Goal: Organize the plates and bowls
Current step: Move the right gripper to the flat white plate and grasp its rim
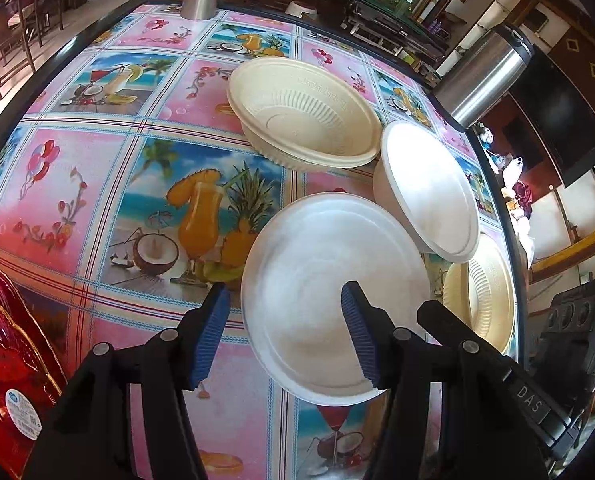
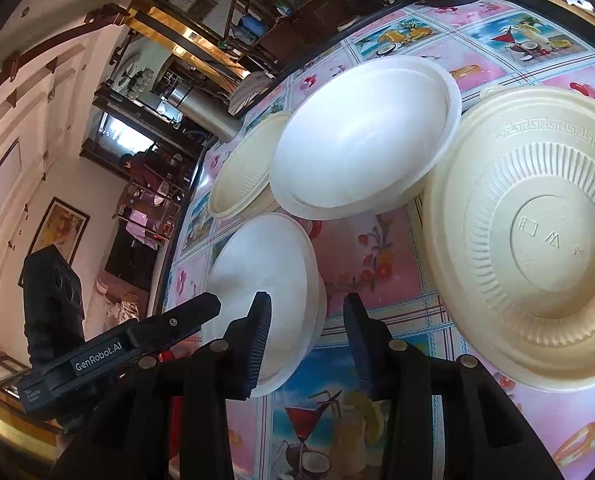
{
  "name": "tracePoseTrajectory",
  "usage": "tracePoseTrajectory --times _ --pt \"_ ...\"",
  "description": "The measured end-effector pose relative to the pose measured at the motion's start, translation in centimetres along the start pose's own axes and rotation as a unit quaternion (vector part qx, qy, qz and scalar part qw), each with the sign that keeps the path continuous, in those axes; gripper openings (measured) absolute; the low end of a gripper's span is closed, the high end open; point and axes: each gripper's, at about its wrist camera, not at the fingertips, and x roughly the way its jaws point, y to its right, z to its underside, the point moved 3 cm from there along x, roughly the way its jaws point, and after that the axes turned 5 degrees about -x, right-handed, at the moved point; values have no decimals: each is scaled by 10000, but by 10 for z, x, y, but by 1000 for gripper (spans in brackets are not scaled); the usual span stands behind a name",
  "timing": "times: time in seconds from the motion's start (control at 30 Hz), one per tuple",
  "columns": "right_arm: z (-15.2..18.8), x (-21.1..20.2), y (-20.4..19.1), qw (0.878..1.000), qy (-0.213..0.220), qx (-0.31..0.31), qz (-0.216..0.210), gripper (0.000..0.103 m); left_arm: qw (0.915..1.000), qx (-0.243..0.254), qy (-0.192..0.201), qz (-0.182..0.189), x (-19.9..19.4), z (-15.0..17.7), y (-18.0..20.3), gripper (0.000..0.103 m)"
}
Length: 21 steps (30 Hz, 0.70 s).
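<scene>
Claws: left claw spread wide, astride near rim of white bowl, one blue pad over the inside, the other outside, gap to rim visible, nothing pinched. Right claw likewise parted, astride rim of white bowl from the other side, outer pad clear of the wall, inner pad in front of the inside; contact there hard to judge, no squeeze seen.

White bowl upright on table, near the edge.

Second white bowl tilted, leaning against cream bowl.

Writing:
- "DAS" on side of right claw, at lower right of left view.
- "GenRobot.AI" on side of left claw, at lower left of right view; small label beneath too tiny to read.
- Embossed line inside cream bowl, unreadable.
- Big cream bowl: key-pattern band, raised marks on base, one like a "W", rest unclear; cut off at right edge.
- Sticker with barcode on red plates, text illegible.

Red plates cut off at left edge. Another cream bowl half hidden behind second white bowl. Steel flask at table edge. Room behind blurred, warped.
</scene>
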Motion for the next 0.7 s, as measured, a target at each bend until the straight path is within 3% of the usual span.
tracePoseTrajectory --times 0.27,0.4,0.47,0.7 --pt "2 3 6 9998 48 6 192 37 9998 -115 161 -2 0 4 -3 28" --pt "5 5 4 9998 29 -24 213 19 9997 -208 141 4 5 5 -8 13" --pt "6 6 2 9996 49 -82 281 10 9997 -227 76 21 9 7 -8 11" --pt "7 2 5 9995 131 -19 284 8 9995 -261 161 63 2 13 -10 6"
